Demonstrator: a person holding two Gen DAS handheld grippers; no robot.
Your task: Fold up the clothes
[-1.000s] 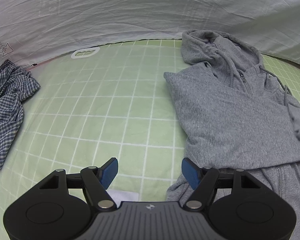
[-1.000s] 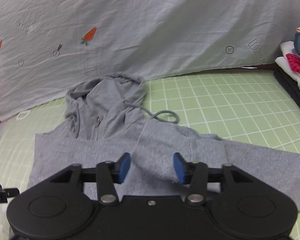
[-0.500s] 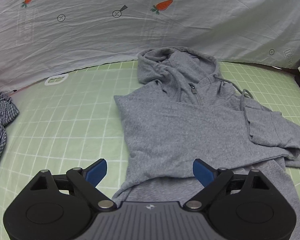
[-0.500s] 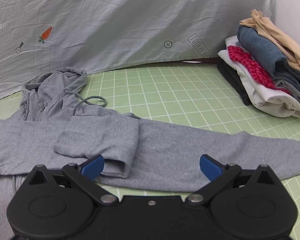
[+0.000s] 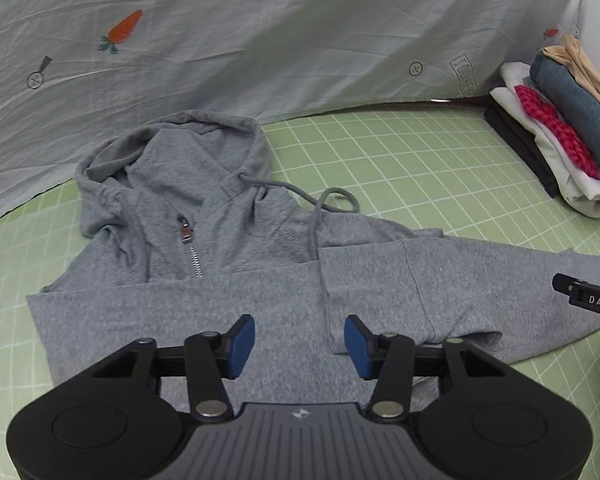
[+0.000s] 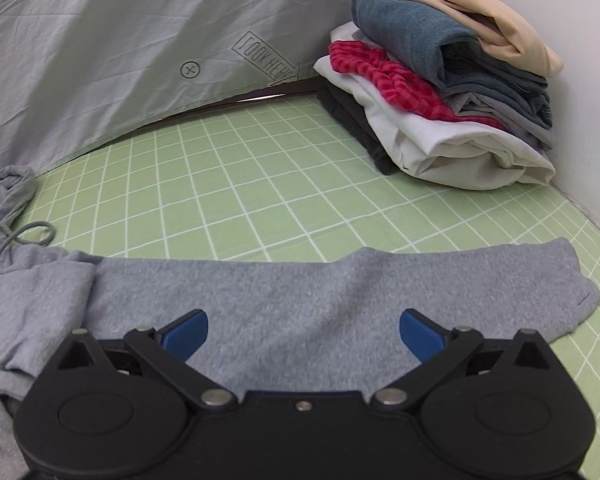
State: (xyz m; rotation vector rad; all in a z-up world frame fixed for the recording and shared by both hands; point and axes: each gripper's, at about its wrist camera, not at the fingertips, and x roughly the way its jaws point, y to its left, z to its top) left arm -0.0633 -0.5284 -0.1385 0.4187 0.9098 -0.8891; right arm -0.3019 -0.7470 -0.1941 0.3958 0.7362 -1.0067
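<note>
Grey hoodie (image 5: 236, 312) flat on green grid tabletop (image 6: 260, 184). Left tongs (image 5: 299, 346) closing, nothing gripped; right tongs (image 6: 303, 334) wide open above sleeve (image 6: 380, 292).

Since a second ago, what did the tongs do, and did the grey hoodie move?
Both tongs swept sideways toward the hoodie's outstretched sleeve. The left tongs opened wide, are closing now, and hang above the grey hoodie with nothing pinched. The right tongs opened fully over the long sleeve, gripping nothing. The hoodie and the folded pile stayed put on the green mat.
</note>
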